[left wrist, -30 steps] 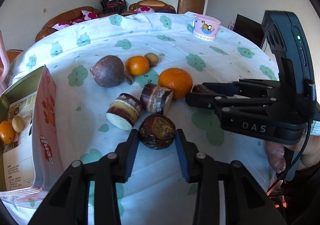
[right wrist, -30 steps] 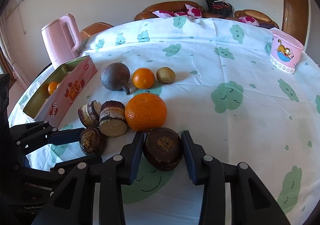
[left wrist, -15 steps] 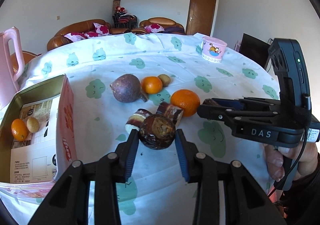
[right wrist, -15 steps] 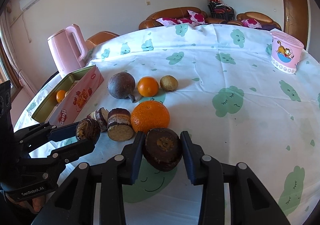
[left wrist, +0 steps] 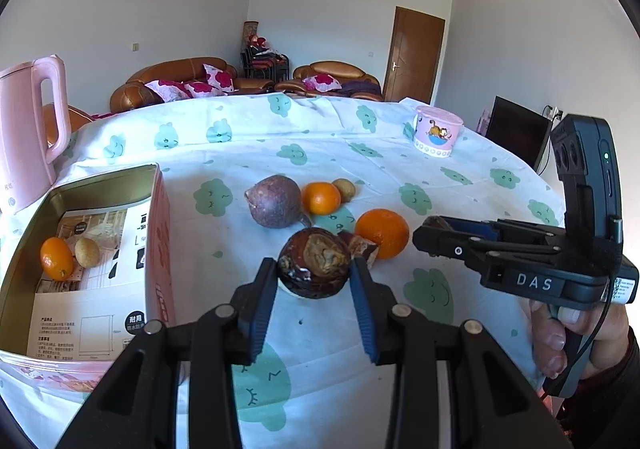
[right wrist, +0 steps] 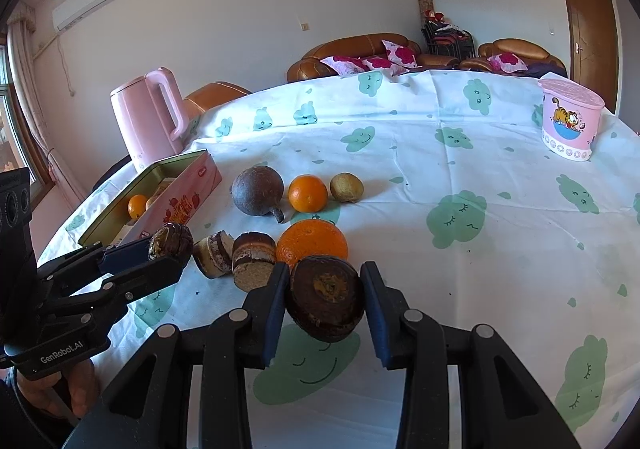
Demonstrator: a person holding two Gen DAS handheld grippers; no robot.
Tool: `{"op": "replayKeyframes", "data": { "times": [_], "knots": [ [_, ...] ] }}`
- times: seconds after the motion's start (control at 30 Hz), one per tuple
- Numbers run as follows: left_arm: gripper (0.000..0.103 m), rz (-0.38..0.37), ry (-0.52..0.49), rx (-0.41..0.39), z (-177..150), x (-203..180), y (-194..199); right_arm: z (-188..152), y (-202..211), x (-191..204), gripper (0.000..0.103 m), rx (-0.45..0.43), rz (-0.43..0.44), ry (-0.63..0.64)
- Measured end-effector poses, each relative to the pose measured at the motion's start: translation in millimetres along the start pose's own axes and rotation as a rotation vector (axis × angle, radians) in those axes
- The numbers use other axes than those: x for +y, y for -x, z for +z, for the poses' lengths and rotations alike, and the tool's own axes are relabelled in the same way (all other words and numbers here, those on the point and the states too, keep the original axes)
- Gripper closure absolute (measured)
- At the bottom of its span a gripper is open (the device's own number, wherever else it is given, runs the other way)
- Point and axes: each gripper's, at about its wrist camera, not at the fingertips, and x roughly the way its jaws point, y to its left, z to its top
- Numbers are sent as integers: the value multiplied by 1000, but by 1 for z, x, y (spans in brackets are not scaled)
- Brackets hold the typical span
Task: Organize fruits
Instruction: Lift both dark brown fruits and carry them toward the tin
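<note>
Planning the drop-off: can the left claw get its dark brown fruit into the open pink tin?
Probably yes: the left claw is beside the open pink tin, nothing between.

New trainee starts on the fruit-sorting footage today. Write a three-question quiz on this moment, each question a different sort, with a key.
1. True or false: the left gripper is shut on a dark brown fruit.
2. Multiple choice: what already lies in the pink tin? A) a small orange fruit and a small tan fruit; B) two dark brown fruits; C) nothing.
3. Fill in: the right gripper is shut on a second ____ fruit.

Key
1. True; its pads press on both sides of the fruit.
2. A; the small orange fruit and the small tan fruit lie side by side inside.
3. Dark brown.
</note>
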Motion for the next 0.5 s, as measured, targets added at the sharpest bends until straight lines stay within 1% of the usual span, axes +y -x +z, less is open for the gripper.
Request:
{"op": "replayKeyframes", "data": {
  "times": [0.5],
  "knots": [
    [64, 10, 4, -54, 0, 1, 9, -1, 11, 0, 64, -63, 14, 2]
  ]
}}
